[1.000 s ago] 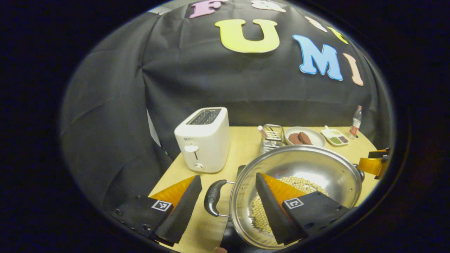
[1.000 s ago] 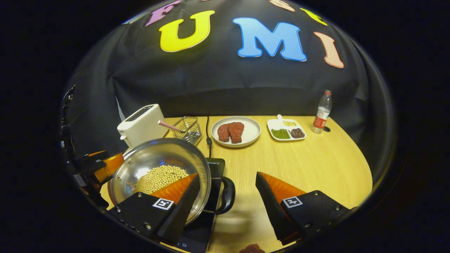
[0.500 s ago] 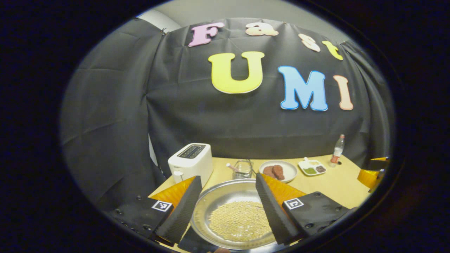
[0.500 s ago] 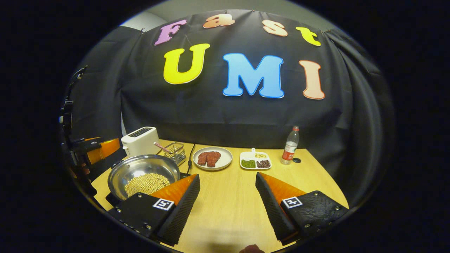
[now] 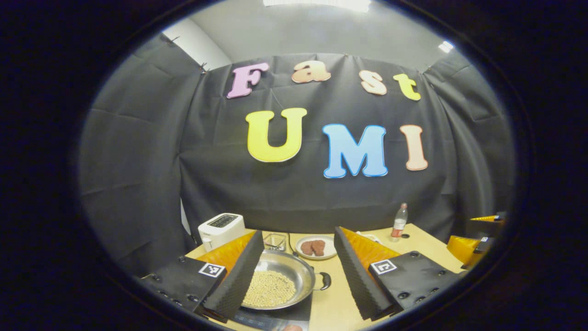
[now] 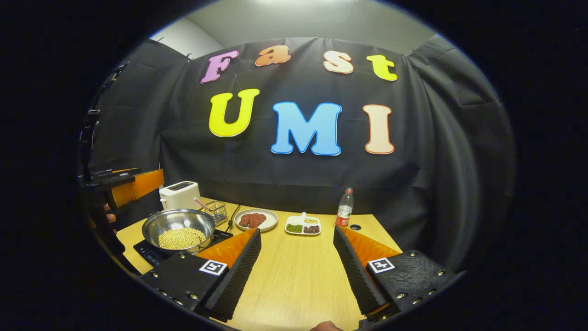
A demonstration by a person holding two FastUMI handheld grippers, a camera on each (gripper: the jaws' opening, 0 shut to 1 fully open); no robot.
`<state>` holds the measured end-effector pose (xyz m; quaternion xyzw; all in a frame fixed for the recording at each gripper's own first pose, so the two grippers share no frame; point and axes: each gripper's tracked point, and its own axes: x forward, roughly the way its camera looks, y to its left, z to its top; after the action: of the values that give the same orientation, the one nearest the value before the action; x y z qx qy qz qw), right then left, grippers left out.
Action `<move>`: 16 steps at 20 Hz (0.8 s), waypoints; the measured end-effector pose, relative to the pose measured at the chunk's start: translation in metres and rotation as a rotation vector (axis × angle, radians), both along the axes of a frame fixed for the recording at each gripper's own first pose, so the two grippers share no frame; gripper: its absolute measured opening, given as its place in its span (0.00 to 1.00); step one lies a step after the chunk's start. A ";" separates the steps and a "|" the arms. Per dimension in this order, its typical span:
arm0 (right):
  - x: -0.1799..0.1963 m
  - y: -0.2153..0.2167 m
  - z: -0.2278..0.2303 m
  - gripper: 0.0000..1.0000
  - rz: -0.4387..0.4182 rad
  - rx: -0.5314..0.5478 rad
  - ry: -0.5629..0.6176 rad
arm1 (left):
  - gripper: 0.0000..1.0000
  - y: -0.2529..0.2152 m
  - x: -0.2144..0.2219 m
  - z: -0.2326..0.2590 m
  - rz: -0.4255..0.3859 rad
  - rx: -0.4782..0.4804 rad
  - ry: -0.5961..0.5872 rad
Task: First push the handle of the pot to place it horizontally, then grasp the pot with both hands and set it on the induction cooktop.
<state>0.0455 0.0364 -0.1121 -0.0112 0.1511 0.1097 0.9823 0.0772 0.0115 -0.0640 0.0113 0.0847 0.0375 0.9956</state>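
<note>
A steel pot [image 5: 296, 272] with soybeans [image 5: 268, 288] in it sits on the black induction cooktop [image 5: 298, 314], one black handle [image 5: 325, 280] pointing right. My left gripper [image 5: 298, 233] hangs open above and behind it, touching nothing. In the right gripper view the pot [image 6: 177, 219] stands at the left on the cooktop [image 6: 149, 253]. My right gripper [image 6: 297, 230] is open over bare table, well to the pot's right. The left gripper [image 6: 131, 184] shows raised at the left edge, and the right gripper [image 5: 477, 236] at the far right.
Along the back of the wooden table [image 6: 298, 276] stand a white toaster [image 6: 180, 194], a wire basket [image 6: 216, 212], a plate of meat [image 6: 255, 219], a divided dish [image 6: 303, 225] and a bottle [image 6: 344, 213]. A cable runs back from the cooktop.
Both grippers have drawn up and back from the pot's handles, staying open. The pot rests on the cooktop and now looks smaller and farther off in both views.
</note>
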 end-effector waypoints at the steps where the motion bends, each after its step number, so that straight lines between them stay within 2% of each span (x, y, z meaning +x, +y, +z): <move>1: -0.006 -0.001 0.007 0.96 -0.003 0.005 -0.015 | 1.00 -0.008 -0.009 0.005 -0.003 -0.004 -0.007; 7: -0.031 -0.016 0.045 0.96 -0.031 0.053 -0.104 | 1.00 -0.019 -0.042 0.047 -0.029 0.024 -0.073; 10: -0.041 -0.019 0.062 0.96 -0.057 0.050 -0.146 | 0.94 -0.011 -0.055 0.063 -0.031 0.033 -0.102; 11: -0.044 -0.020 0.066 0.96 -0.053 0.050 -0.159 | 1.00 -0.005 -0.059 0.067 -0.028 0.034 -0.110; 12: -0.047 -0.017 0.070 0.96 -0.048 0.046 -0.175 | 0.94 0.000 -0.063 0.070 -0.022 0.038 -0.118; 14: -0.052 -0.015 0.073 0.96 -0.052 0.034 -0.184 | 0.99 0.008 -0.070 0.074 -0.016 0.048 -0.127; 16: -0.057 -0.006 0.075 0.96 -0.042 0.045 -0.184 | 0.99 0.015 -0.075 0.077 -0.006 0.047 -0.137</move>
<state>-0.0112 0.0302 -0.0372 0.0042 0.0578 0.0910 0.9942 0.0024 0.0266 0.0134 0.0325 0.0154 0.0372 0.9987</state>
